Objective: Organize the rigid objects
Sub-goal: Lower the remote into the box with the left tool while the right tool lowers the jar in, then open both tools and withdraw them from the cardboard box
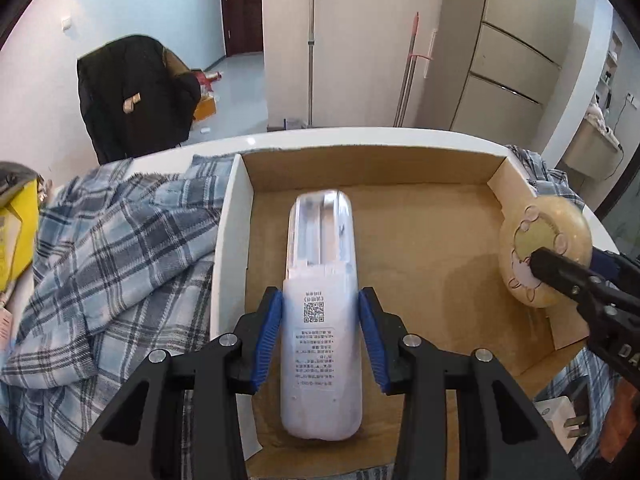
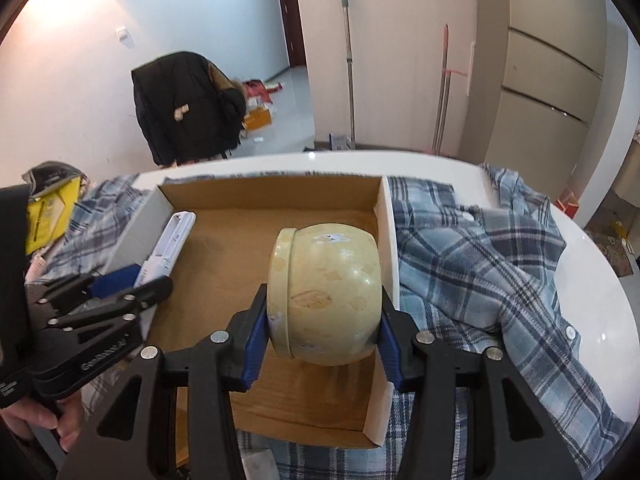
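Observation:
A shallow cardboard box (image 1: 420, 224) (image 2: 240, 216) lies on the table. My left gripper (image 1: 320, 304) is shut on a white remote control (image 1: 320, 320), held lengthwise over the box's left part, back side up with its battery bay uncovered. The remote also shows in the right wrist view (image 2: 168, 244). My right gripper (image 2: 324, 316) is shut on a yellow ceramic jar (image 2: 328, 288) lying on its side over the box's right part. The jar (image 1: 540, 248) appears at the box's right wall in the left wrist view.
A blue plaid shirt (image 1: 112, 248) (image 2: 480, 264) is spread over the white table (image 2: 600, 320) on both sides of the box. A yellow package (image 1: 12, 236) sits at far left. A white plug adapter (image 1: 564, 420) lies near the box's front right corner.

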Demonstrator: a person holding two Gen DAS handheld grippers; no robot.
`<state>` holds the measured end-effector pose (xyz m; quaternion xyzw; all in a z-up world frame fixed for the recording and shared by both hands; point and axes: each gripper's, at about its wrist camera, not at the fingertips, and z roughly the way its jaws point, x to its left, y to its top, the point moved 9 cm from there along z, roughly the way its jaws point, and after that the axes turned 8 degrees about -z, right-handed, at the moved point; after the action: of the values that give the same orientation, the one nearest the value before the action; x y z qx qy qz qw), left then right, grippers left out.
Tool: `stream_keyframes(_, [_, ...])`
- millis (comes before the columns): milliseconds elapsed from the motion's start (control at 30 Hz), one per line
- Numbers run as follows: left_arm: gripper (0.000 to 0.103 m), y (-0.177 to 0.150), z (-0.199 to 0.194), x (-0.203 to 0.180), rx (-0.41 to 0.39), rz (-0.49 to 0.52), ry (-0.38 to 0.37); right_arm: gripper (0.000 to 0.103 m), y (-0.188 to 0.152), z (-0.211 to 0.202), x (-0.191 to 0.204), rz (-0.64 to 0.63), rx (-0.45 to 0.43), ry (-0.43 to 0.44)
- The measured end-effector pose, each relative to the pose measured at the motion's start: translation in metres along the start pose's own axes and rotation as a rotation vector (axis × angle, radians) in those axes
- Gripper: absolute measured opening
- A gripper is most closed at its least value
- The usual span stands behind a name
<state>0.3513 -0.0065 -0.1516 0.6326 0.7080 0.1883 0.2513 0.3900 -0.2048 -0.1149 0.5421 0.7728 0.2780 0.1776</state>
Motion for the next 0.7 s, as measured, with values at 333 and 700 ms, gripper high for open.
stream_keyframes(333, [0.083, 0.036, -0.066, 0.01, -0.318, -0.038, 0.029, 0.057, -0.004, 0.006, 0.003, -0.01, 0.016, 0.027])
stream_keyframes(700, [0.094, 0.048, -0.194, 0.017, -0.629, -0.059, -0.007, 0.068, 0.021, -0.057, 0.008, 0.008, -0.103, 0.032])
